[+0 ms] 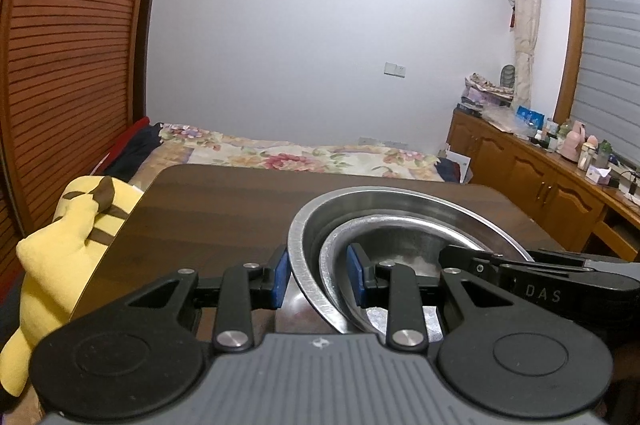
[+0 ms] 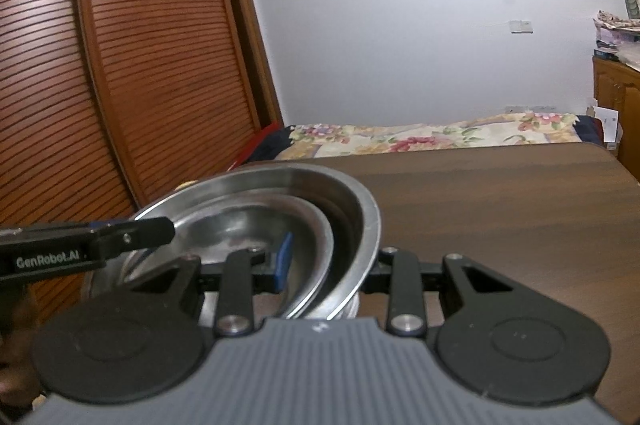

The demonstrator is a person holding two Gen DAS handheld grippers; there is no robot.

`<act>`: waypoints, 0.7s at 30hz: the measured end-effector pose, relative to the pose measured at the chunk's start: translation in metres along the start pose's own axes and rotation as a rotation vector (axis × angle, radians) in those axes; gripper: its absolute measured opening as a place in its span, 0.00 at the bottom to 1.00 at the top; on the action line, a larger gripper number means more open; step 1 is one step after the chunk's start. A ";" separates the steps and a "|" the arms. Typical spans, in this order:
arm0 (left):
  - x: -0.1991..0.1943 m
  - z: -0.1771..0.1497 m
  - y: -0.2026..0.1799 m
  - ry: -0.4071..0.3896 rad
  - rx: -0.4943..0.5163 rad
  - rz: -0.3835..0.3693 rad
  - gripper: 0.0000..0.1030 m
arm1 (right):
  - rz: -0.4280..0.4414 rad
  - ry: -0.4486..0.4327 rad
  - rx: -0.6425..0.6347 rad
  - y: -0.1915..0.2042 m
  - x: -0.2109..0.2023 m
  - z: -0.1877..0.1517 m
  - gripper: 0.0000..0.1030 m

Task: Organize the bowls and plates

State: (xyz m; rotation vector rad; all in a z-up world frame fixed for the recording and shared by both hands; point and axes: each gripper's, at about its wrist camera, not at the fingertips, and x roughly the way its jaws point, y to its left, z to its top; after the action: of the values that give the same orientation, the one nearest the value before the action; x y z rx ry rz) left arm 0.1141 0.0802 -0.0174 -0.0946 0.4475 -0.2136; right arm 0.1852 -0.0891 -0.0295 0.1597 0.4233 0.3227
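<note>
A large steel bowl [image 1: 384, 199] stands on the dark wood table [image 1: 208, 217] with a smaller steel bowl [image 1: 400, 241] nested inside it. My left gripper [image 1: 318, 275] straddles the near left rims of both bowls, one blue pad [image 1: 280, 279] outside and one inside, the jaws closed onto the rims. My right gripper [image 2: 332, 259] straddles the right rims of the same large bowl [image 2: 304, 181] and small bowl [image 2: 248, 221], one blue pad [image 2: 283, 259] inside, the other finger hidden behind the rim. Each gripper's body shows in the other's view.
A yellow plush toy [image 1: 60, 237] leans at the table's left edge. A bed with a floral cover [image 1: 288, 155] lies beyond the far edge. A slatted wooden wardrobe [image 2: 120, 65] stands on the left, a cluttered wooden cabinet [image 1: 540, 169] on the right.
</note>
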 end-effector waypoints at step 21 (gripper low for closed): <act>0.011 -0.019 0.008 0.055 -0.001 0.031 0.30 | 0.012 0.056 -0.006 0.009 0.012 -0.014 0.33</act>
State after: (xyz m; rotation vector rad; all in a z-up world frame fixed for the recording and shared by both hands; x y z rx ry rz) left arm 0.1166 0.0843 -0.0402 -0.0830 0.5036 -0.1856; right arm 0.1874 -0.0748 -0.0446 0.1477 0.4765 0.3407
